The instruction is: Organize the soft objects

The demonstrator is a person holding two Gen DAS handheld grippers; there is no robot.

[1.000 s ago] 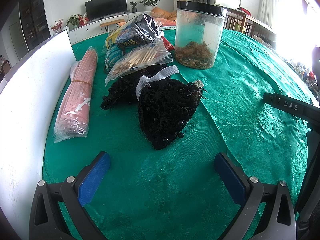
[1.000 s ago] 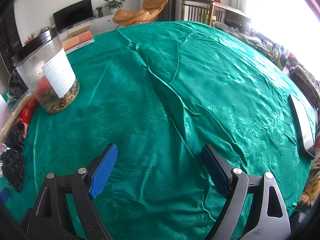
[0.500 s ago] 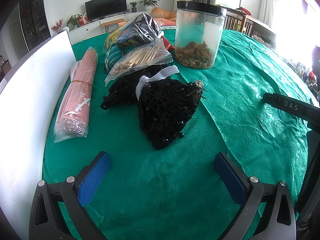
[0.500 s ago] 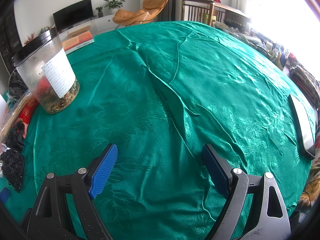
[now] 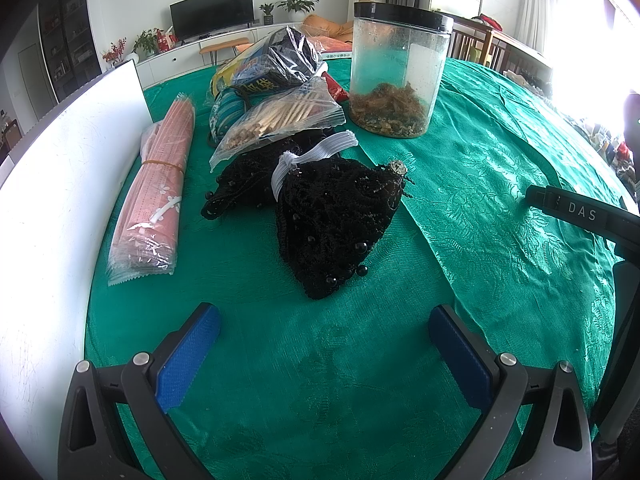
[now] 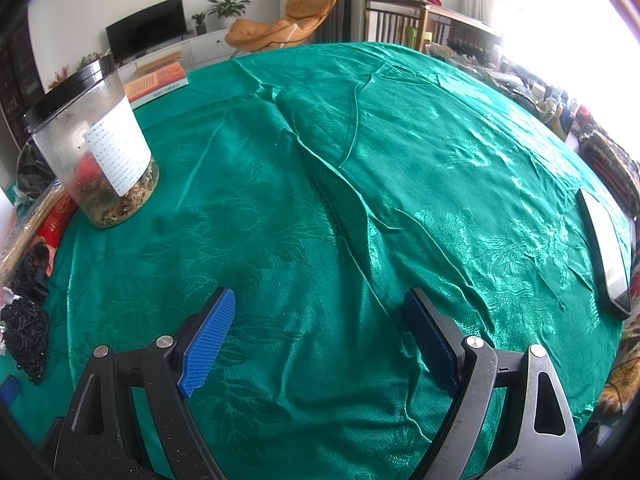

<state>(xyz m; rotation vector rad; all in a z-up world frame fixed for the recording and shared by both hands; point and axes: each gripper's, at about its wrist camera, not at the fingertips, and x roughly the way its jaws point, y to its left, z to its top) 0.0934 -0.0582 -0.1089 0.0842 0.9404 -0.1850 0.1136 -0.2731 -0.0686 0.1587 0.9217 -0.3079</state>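
A black lace beaded bundle (image 5: 336, 220) tied with a white elastic band (image 5: 316, 156) lies on the green tablecloth (image 5: 480, 184), straight ahead of my left gripper (image 5: 324, 344), which is open and empty just short of it. A second black lace piece (image 5: 248, 184) lies behind it to the left. A pink fabric roll in clear plastic (image 5: 154, 196) lies at the left. My right gripper (image 6: 320, 336) is open and empty over bare cloth; the black bundle (image 6: 24, 336) shows at its far left edge.
A clear jar with a black lid (image 5: 394, 68) stands behind the bundle, also in the right wrist view (image 6: 96, 148). Plastic bags of sticks and snacks (image 5: 280, 100) are piled at the back. A white board (image 5: 52, 184) stands at the left. A phone (image 6: 604, 256) lies at the right.
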